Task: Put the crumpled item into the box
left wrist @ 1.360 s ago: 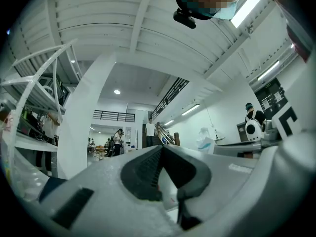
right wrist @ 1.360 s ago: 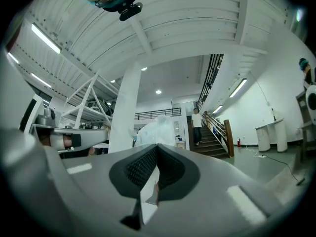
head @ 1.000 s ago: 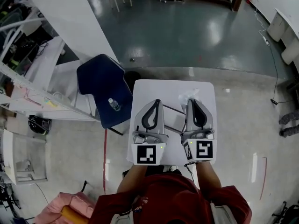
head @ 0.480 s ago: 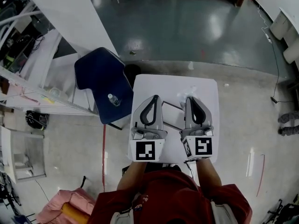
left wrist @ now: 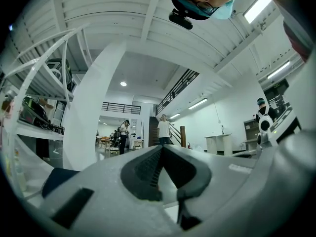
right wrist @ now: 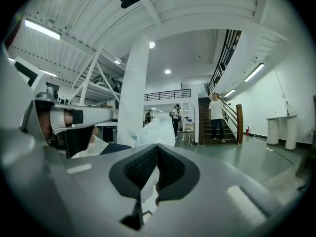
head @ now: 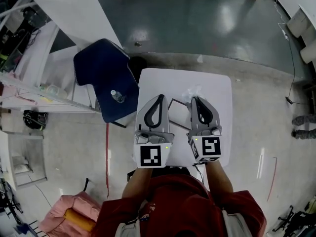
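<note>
The crumpled item (head: 191,91), a pale, translucent wad, lies on the white counter (head: 217,88) a little above the middle of the head view. It is outside the box (head: 178,102) and close to the box's upper right corner. In the right gripper view the same wad (right wrist: 157,130) rises just above the fingertips at the centre of the frame.

The box is a flat, dark-edged frame. It lies on the counter between the two grippers, below and left of the crumpled item.

The right gripper (head: 194,99) points up the frame, with its tip just below the crumpled item. Its dark fingers (right wrist: 140,167) are pressed together with nothing between them. The left gripper (head: 160,97) lies alongside it on the box's left. Its fingers (left wrist: 148,169) also meet at the tip and pinch nothing.

The person's red sleeves (head: 148,201) fill the bottom of the head view, below the marker cubes.

A dark blue chair (head: 101,73) stands at the counter's left edge, with a small bottle (head: 115,96) on its seat. Glossy grey-green floor (head: 197,28) fills the top of the frame.

Both gripper views look out into a tall white hall with a pillar (right wrist: 133,93), stairs (right wrist: 227,127) and a few people standing far off.
</note>
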Tool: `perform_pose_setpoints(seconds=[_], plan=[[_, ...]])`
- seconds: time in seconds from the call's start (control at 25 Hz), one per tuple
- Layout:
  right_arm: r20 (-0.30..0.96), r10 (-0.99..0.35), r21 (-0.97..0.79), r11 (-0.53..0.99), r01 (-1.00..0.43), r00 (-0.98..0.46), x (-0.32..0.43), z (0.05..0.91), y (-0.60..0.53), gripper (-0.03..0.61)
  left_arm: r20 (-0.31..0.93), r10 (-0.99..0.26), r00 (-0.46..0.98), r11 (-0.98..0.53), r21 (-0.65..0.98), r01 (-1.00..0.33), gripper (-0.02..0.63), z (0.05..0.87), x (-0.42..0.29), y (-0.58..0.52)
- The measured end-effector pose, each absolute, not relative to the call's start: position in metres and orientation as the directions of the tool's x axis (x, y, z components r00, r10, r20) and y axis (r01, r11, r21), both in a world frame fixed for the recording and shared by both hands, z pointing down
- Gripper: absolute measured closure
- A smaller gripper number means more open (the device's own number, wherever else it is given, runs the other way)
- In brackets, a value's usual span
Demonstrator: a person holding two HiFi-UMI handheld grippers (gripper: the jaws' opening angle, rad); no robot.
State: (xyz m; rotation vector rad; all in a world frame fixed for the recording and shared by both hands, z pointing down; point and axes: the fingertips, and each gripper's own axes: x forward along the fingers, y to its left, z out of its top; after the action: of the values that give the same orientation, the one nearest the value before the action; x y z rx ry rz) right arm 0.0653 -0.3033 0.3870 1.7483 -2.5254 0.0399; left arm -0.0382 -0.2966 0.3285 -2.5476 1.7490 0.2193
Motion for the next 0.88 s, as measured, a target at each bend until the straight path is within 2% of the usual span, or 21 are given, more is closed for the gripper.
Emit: perform_pose_setpoints(seconds=[0.4,0.88], plan=[[0.261,-0.880,0.034,0.418,-0.908,-0.396,0.042,0.449,-0.314,0.575,-0.104,-0.921,0.376,-0.382,0.046,-0.923,0.611,0.346,-0.039,-0.300],[0.494,-0.785,0.046,0.453,-0.891,-0.374,0.042,0.545,-0.320,0.575,-0.087,-0.919,0.383,-0.387,0.036,-0.921,0.612,0.360,-0.048,-0.308]])
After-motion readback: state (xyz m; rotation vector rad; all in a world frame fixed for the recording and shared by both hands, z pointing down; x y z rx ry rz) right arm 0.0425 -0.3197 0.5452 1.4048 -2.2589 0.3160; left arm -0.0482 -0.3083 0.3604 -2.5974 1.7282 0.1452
